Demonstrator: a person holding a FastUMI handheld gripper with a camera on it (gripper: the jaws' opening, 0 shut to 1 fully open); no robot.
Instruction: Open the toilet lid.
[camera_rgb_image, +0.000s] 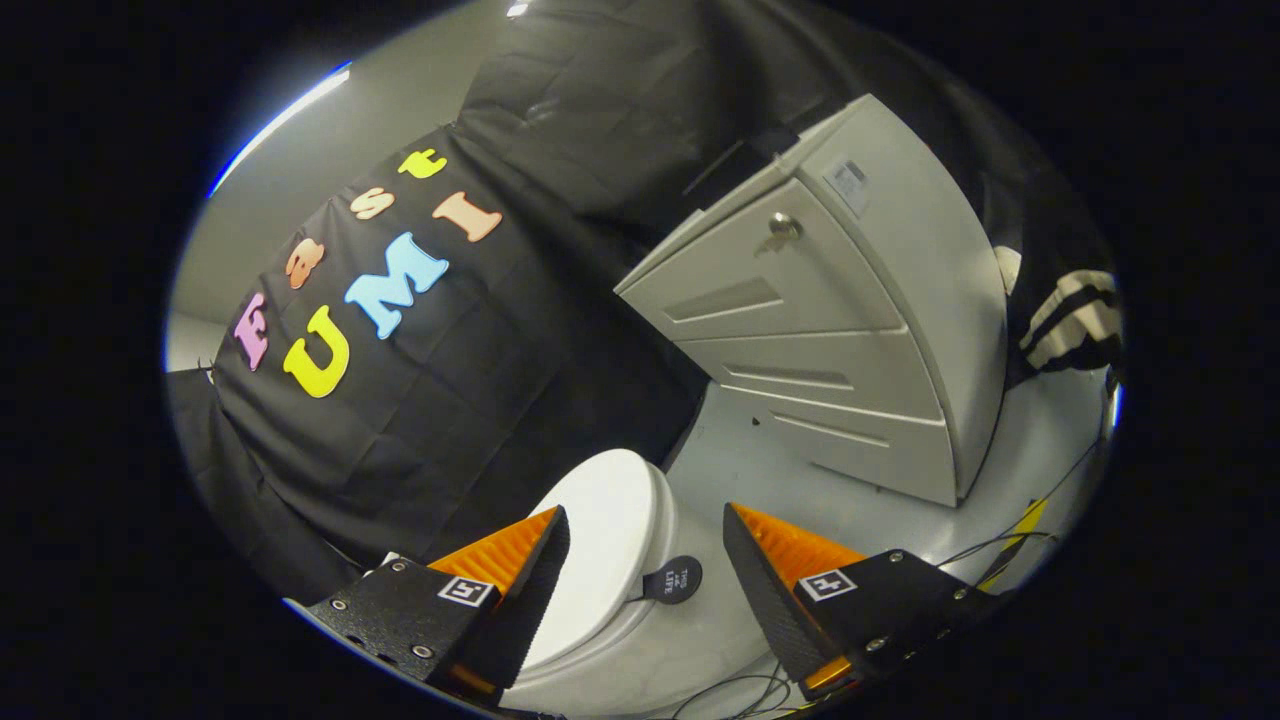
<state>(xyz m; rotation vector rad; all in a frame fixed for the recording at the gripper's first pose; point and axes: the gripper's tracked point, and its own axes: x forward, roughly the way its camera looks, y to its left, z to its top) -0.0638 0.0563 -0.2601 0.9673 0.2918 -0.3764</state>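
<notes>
On the left hangs the black cloth wall (440, 400) of the booth, falling to the floor behind the toilet. Just in front of it sits the white toilet (600, 640), its toilet lid (605, 540) down and flat on the bowl. The lid lies below and just ahead of the gripper (645, 525), mostly under the left finger, which hides part of its near side. Its long axis runs away from the jaws towards the cloth. From this view I cannot tell which end carries the hinge.

The jaws are spread wide and hold nothing. Neither finger touches the lid. Between the fingers, beside the lid's right edge, a small dark round tab (672, 578) sticks out on a thin stem. It looks like a lift handle fixed to the lid, and it is likely the part to take hold of. It sits nearer the left finger than the right, so the gripper probably needs to drop and shift slightly that way before closing.

Further right stands a pale drawer cabinet (830, 340) with a key in its top lock, well apart from the toilet. Thin cables (990, 545) trail over the grey floor (740, 470) near the right finger. Nothing stands between the jaws and the tab.
</notes>
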